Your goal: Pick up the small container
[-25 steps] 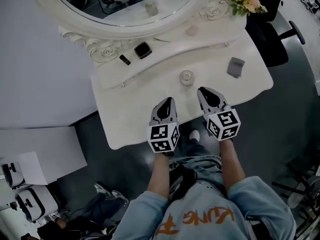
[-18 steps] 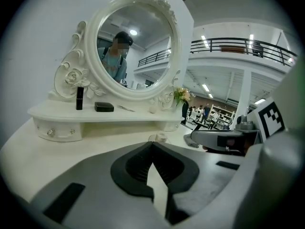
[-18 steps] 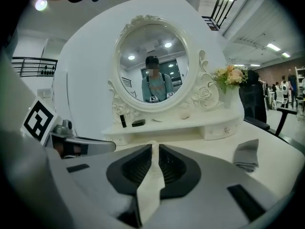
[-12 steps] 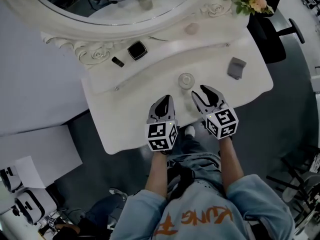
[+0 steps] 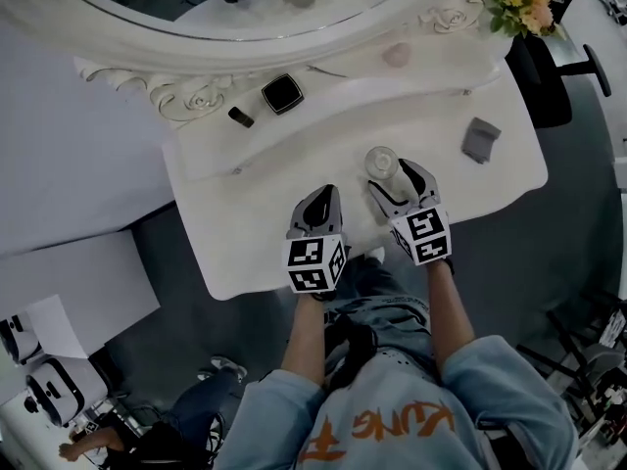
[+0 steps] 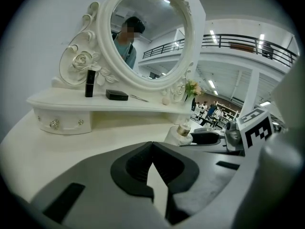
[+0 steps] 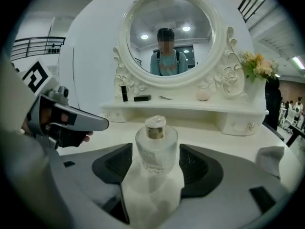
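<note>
The left gripper (image 5: 320,200) hovers over the front edge of the dressing table (image 5: 235,233), its jaws closed together on nothing. Just to its right, the small container (image 5: 381,161), a clear jar with a gold-collared cap, stands upright near the table's middle, before the raised shelf (image 5: 343,91). The right gripper (image 5: 394,180) has just been opening; its jaws stand wide either side of the jar, not clamping it.

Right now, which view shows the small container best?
The right gripper view: the small container stands centred between the jaws of the right gripper, which have just been opening and don't press it. The head view shows only its round top; the left gripper view shows it small, at the right.
</note>
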{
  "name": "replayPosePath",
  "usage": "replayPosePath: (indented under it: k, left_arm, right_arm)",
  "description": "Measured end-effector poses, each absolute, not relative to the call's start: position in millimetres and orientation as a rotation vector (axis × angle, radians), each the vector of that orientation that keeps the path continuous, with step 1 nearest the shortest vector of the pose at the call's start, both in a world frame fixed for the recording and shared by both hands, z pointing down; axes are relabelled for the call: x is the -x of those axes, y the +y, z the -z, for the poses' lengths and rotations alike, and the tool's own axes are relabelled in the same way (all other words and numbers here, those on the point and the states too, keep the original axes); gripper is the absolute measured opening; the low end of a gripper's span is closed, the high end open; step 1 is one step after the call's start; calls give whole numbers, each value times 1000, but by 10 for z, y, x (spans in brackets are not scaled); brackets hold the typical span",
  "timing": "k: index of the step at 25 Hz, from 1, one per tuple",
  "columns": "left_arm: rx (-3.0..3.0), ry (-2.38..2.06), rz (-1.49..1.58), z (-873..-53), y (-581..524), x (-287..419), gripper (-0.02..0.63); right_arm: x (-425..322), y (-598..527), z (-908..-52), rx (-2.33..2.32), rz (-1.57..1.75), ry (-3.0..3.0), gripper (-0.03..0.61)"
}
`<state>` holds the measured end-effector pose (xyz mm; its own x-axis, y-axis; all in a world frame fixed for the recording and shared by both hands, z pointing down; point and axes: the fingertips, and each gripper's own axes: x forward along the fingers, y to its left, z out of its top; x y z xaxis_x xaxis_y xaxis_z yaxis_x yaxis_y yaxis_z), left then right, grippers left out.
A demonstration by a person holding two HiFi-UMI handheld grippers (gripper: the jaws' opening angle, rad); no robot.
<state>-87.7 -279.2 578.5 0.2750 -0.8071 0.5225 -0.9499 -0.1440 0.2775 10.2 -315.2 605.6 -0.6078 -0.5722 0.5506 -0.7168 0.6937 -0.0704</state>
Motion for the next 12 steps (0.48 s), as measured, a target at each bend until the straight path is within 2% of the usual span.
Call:
replayPosePath:
  k: [5,12]
  left_arm:
    - [-1987,-1558,-340,-5862,-2836,955,21]
    - [-1977,-1555,-357,-5903,-2876,1081,21]
  right_arm:
    - [21,-3299,-6069,-1008,-263,-2368,305]
    - [118,-3415,-6188,-1041,-333,-2381,320]
